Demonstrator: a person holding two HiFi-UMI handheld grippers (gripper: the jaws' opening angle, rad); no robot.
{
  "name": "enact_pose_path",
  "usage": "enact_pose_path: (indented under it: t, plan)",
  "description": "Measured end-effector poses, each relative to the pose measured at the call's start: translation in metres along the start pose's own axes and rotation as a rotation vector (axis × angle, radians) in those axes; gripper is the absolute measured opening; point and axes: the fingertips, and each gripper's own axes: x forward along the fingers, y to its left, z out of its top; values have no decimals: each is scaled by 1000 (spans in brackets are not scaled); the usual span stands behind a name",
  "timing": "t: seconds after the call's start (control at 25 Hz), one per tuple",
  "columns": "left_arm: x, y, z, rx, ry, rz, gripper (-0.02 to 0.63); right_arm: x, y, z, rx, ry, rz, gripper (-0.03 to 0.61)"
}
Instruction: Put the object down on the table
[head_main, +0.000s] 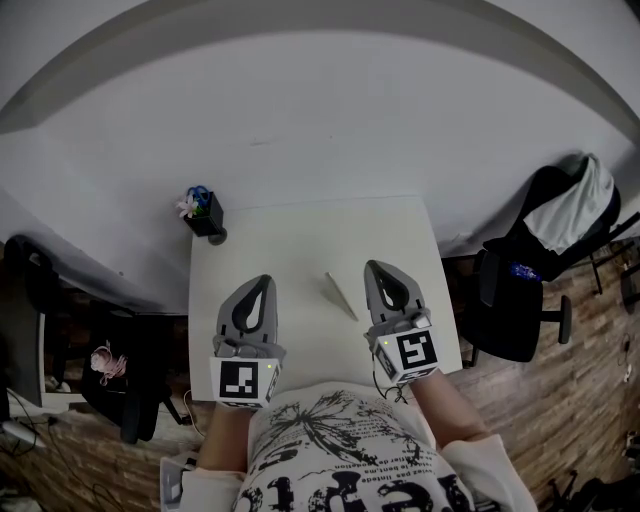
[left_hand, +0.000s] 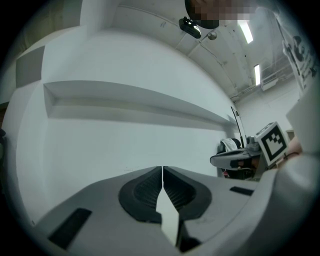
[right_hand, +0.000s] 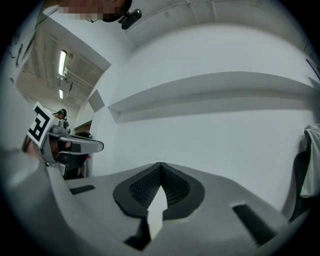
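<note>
The left gripper (head_main: 262, 281) is fully closed. In the left gripper view its two grey jaws meet along a thin straight seam (left_hand: 162, 172), and nothing sits between the ribbed black pads. The right gripper (head_main: 378, 267) is closed just as tightly and also holds nothing; in its own view the jaw tips come together at a single point (right_hand: 160, 167).

In the head view both grippers extend away from the person over the near half of the white rectangular tabletop (head_main: 300, 235). They lie roughly side by side, with the right one reaching a little farther forward. The black-and-white marker cubes (head_main: 241, 381) at their rear ends sit by the tabletop's near edge. Pale-sleeved forearms come up to the grippers from the bottom of the frame. Both gripper views look roughly level toward a plain white wall (head_main: 320, 130). Whether the jaws rest on the tabletop or hang above it cannot be told.

The white pointed paper-like object (head_main: 340, 296) lies flat on the tabletop between the two grippers. It is nearer the right one and touches neither.

A small black pot with a flower (head_main: 207, 215) stands at the far left corner. A black office chair (head_main: 520, 290) draped with a white garment (head_main: 582, 205) stands on the wooden floor (head_main: 560, 420) to the right.
</note>
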Motion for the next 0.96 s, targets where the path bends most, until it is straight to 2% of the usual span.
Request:
enact_pose_path:
  t: [0.2,0.52,0.96]
  plan:
    - [1,-1,3,0,8,7,12,-2,-2,-7,-5,33,-11,-11]
    - [0,1,3,3,9,5,12,1,3,-6,-28,6,4,-11]
    - [1,0,-2,3,11,-6,12,0,5,-11,-39,69,5,-10]
